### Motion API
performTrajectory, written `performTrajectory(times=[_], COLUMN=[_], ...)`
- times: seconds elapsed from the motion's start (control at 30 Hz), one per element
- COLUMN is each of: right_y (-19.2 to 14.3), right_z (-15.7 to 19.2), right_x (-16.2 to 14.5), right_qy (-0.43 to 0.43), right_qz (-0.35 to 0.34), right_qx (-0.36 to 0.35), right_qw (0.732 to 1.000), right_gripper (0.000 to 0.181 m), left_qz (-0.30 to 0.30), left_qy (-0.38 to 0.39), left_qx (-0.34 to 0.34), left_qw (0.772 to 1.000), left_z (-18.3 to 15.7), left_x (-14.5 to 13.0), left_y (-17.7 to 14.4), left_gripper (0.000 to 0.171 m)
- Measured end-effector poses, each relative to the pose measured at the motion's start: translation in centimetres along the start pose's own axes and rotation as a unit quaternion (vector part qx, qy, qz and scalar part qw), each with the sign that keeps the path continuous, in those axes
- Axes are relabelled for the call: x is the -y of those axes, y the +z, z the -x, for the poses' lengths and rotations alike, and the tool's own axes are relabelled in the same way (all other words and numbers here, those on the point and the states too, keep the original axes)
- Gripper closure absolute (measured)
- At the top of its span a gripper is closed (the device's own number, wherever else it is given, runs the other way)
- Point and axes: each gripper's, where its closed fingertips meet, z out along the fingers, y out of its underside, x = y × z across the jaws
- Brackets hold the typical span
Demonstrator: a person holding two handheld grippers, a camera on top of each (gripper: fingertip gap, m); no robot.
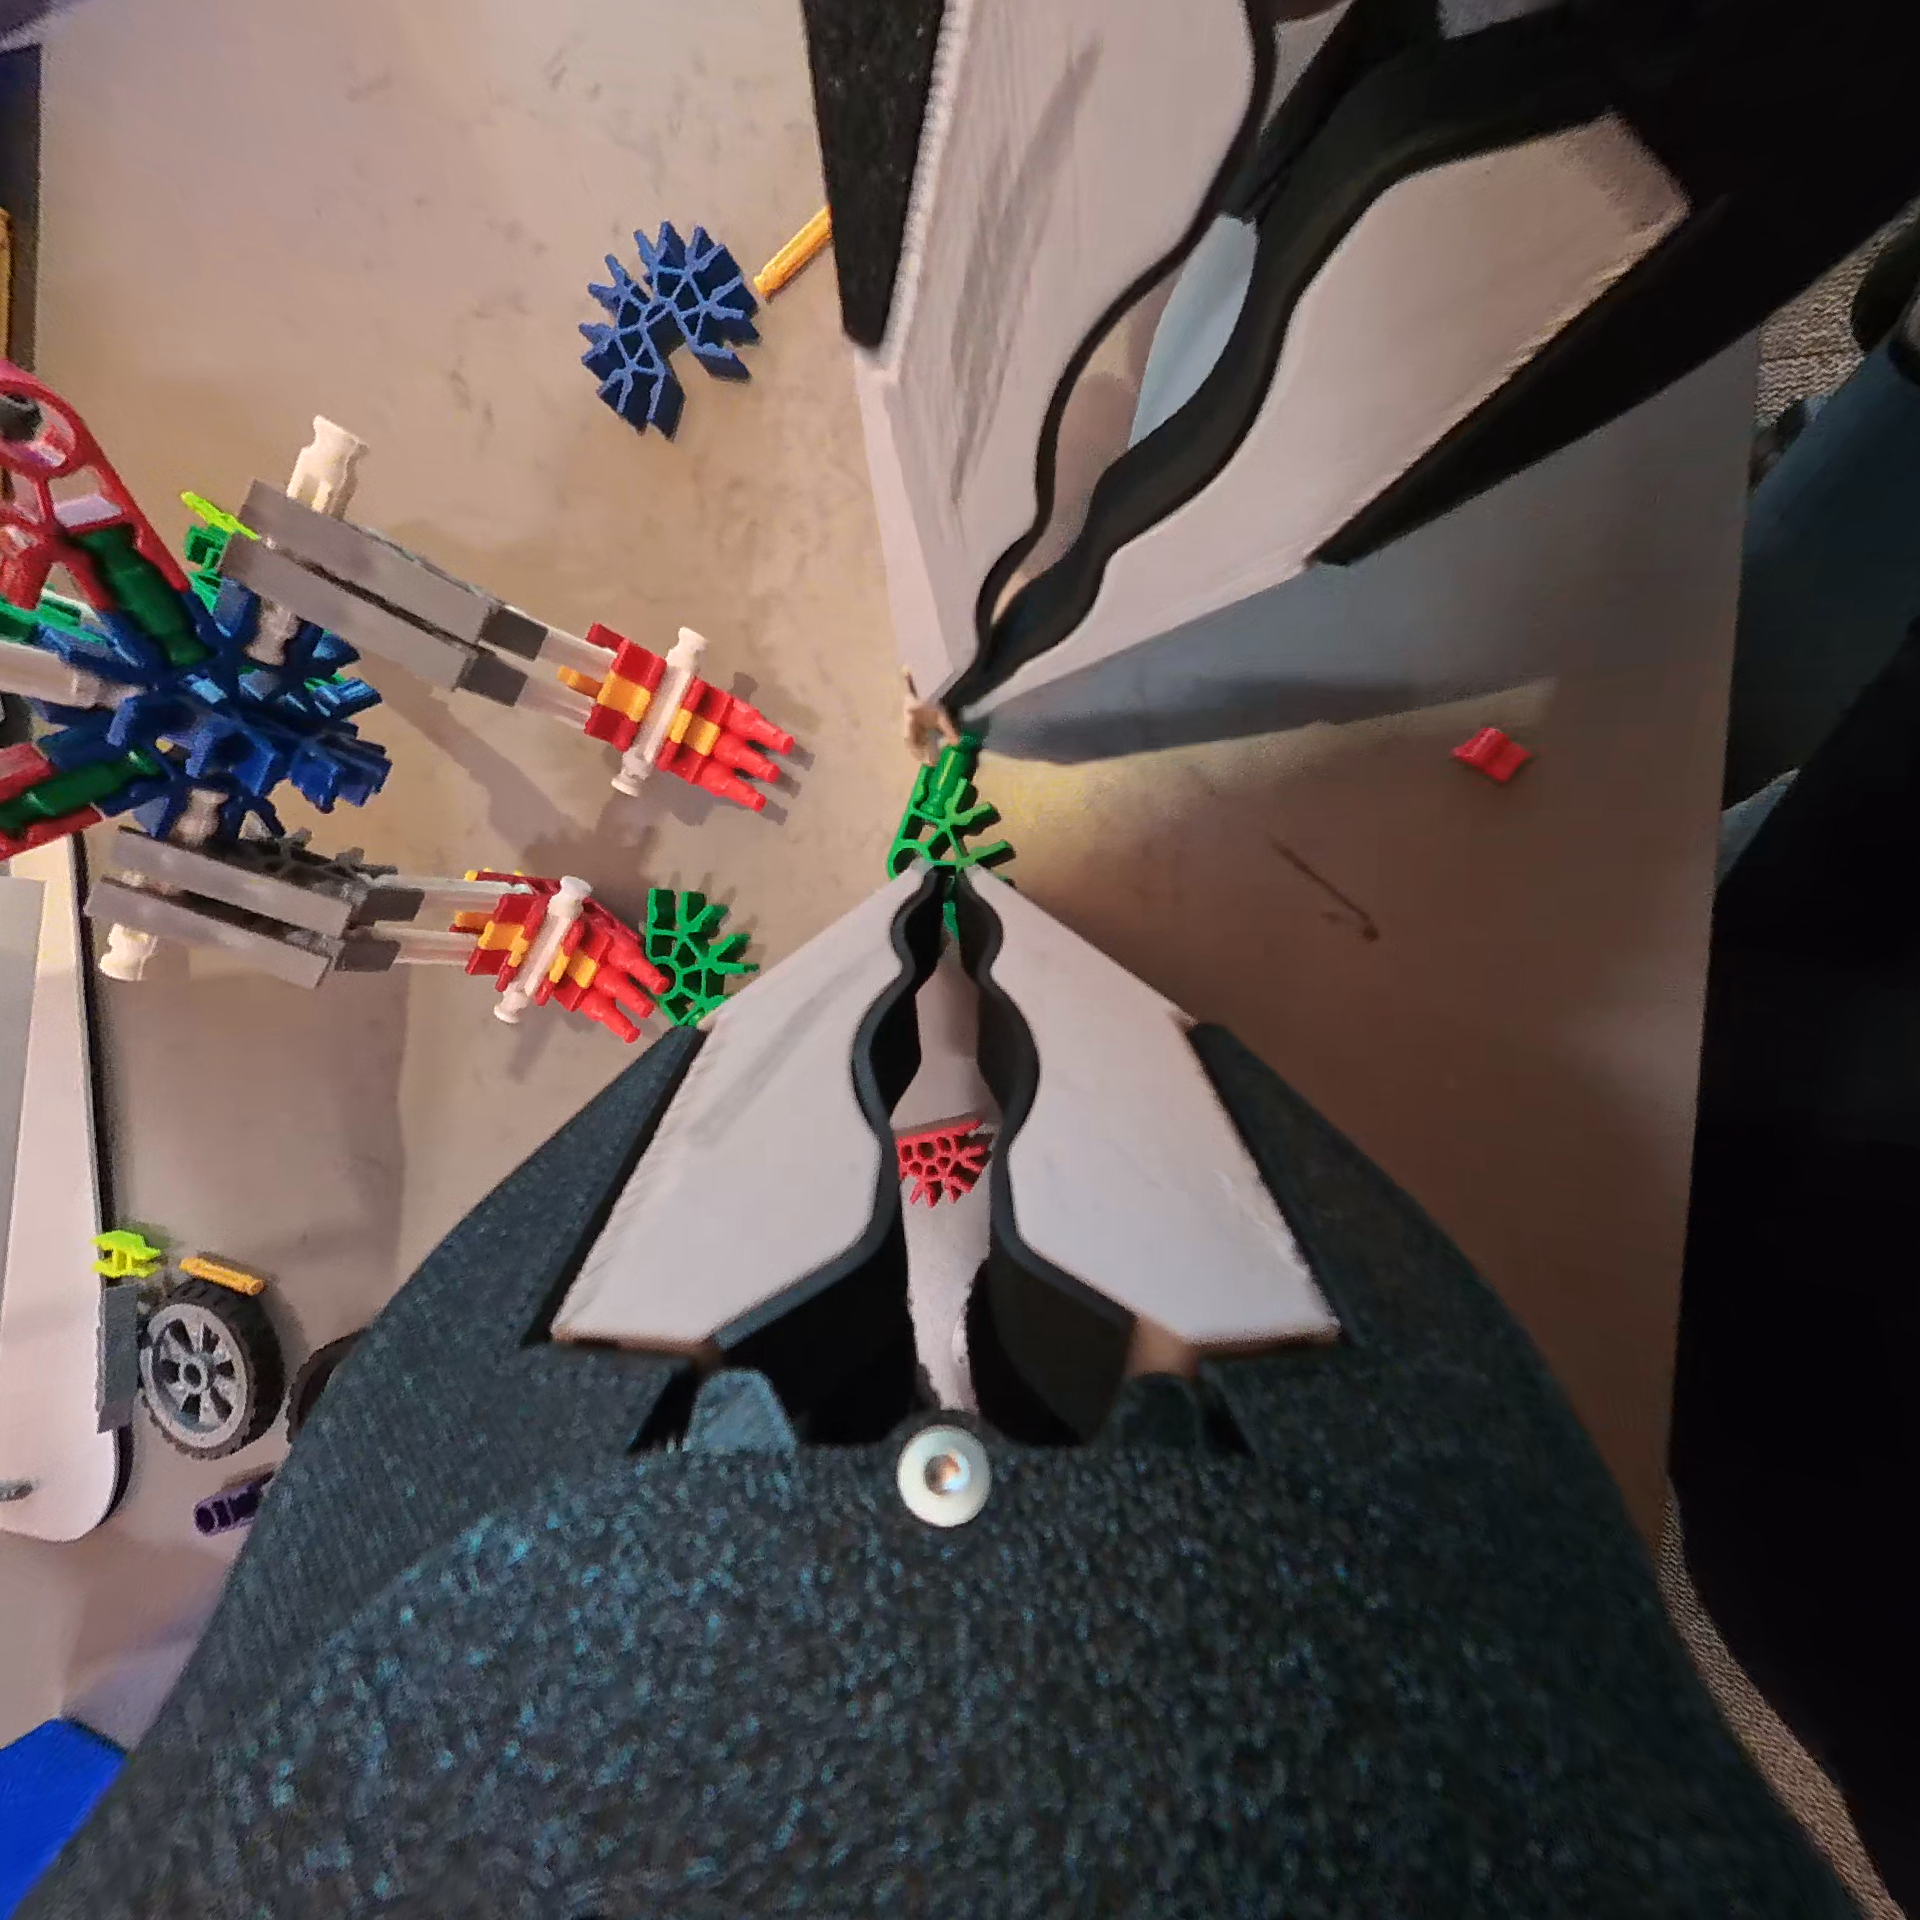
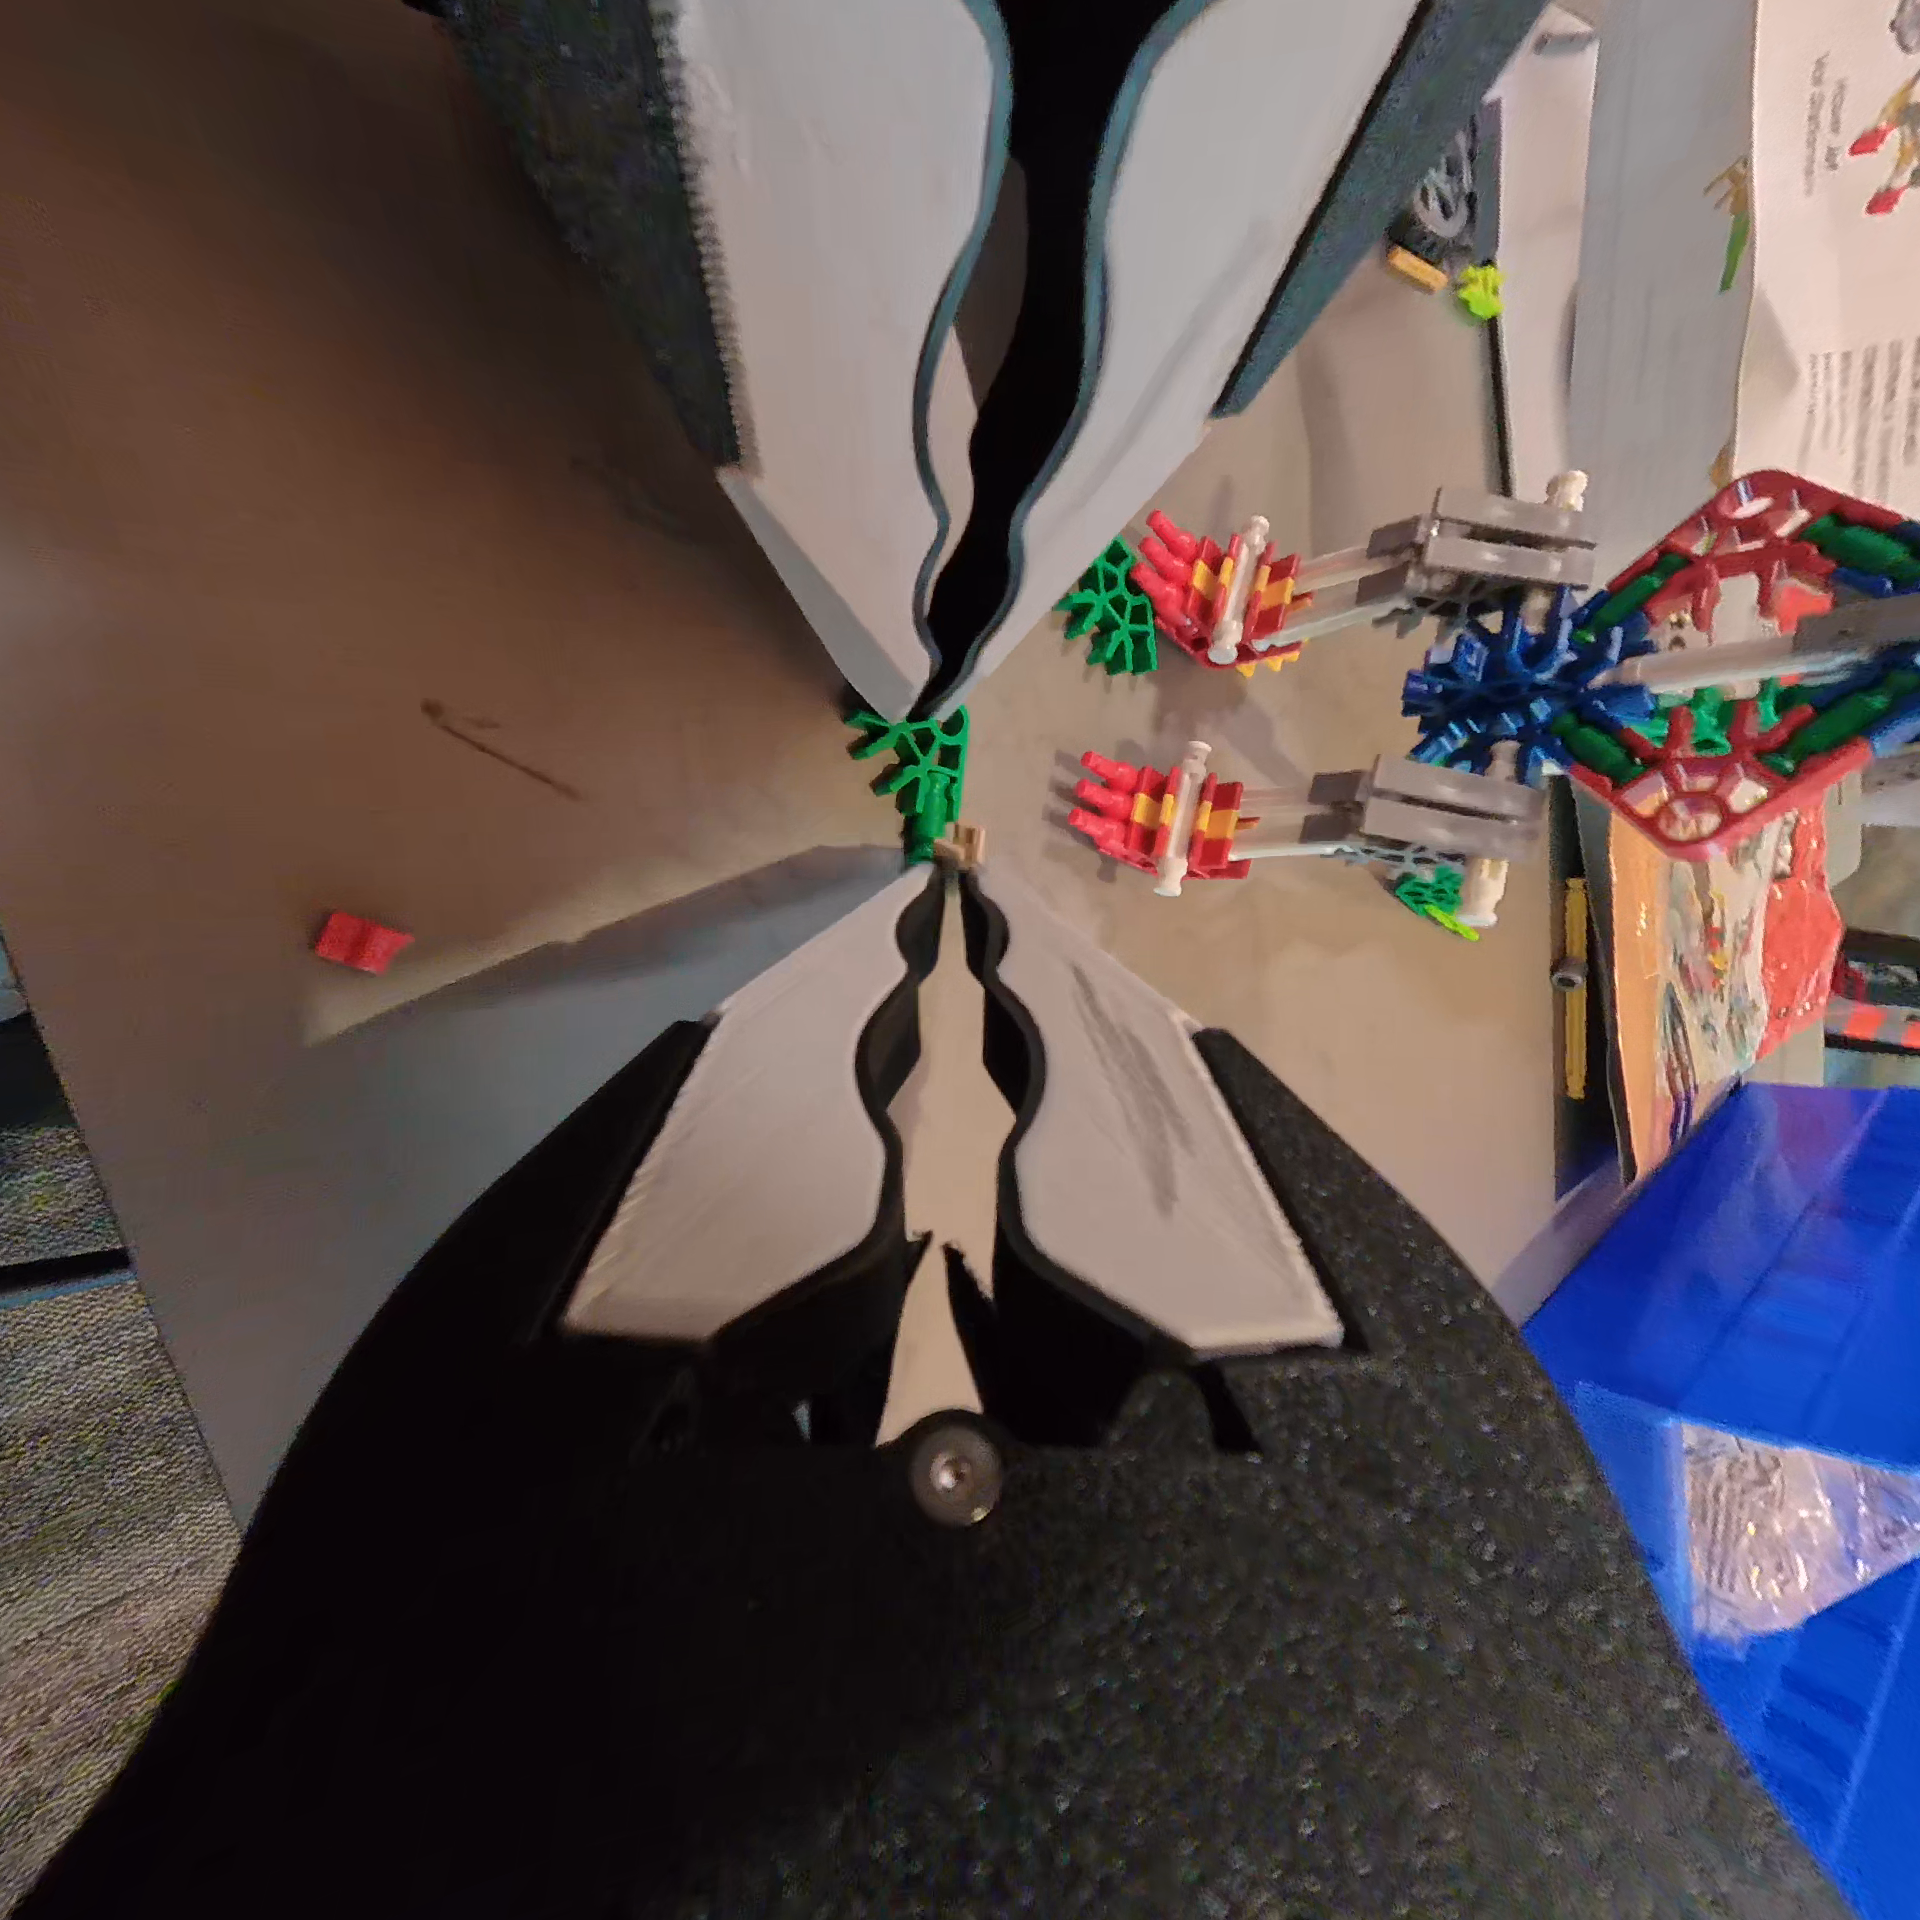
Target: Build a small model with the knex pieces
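My left gripper (image 1: 945, 883) is shut on a green fan-shaped connector (image 1: 951, 836) that has a short green rod (image 1: 951, 774) plugged into it. It holds them above the beige table (image 1: 1195, 904). My right gripper (image 2: 951, 878) comes in from the opposite side, tip to tip with the left. It is shut on a small tan piece (image 2: 964, 844) right at the green rod's free end (image 2: 928, 826). In the right wrist view the left gripper (image 2: 935, 707) pinches the green connector (image 2: 914, 753). In the left wrist view the right gripper (image 1: 956, 717) holds the tan piece (image 1: 923, 722).
A built model (image 1: 239, 717) with a blue hub, grey blocks and red-yellow claws lies on the left. Loose parts lie about: a blue connector (image 1: 670, 312), a green connector (image 1: 691, 956), a red connector (image 1: 940, 1158), a small red piece (image 1: 1491, 753), a wheel (image 1: 203, 1377). A blue bin (image 2: 1766, 1351) and printed sheets (image 2: 1849, 208) are to the right. Left and right tips are no more than a few centimetres apart. From either gripper's tips it is about 25 centimetres to the wheel (image 1: 203, 1377).
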Motion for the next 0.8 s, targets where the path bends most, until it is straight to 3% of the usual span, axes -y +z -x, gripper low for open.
performTrajectory(times=[0.5,0.7,0.8], right_y=[-0.5,-2.3,-1.9], right_z=[1.0,-0.1,-0.8], right_x=[-0.2,1.0,0.0], right_qy=[0.027,0.099,0.074], right_qz=[0.031,-0.053,-0.057], right_qx=[0.035,0.087,0.092], right_qw=[0.999,0.99,0.991], right_gripper=[0.174,0.167,0.162], left_qz=[-0.004,-0.002,-0.002], left_qy=[-0.029,-0.015,-0.017], left_qx=[-0.004,0.007,0.005], left_qw=[1.0,1.0,1.0], left_z=[0.0,0.1,0.1], left_x=[0.2,0.1,0.0], left_y=[0.1,0.1,0.1], left_gripper=[0.171,0.171,0.171])
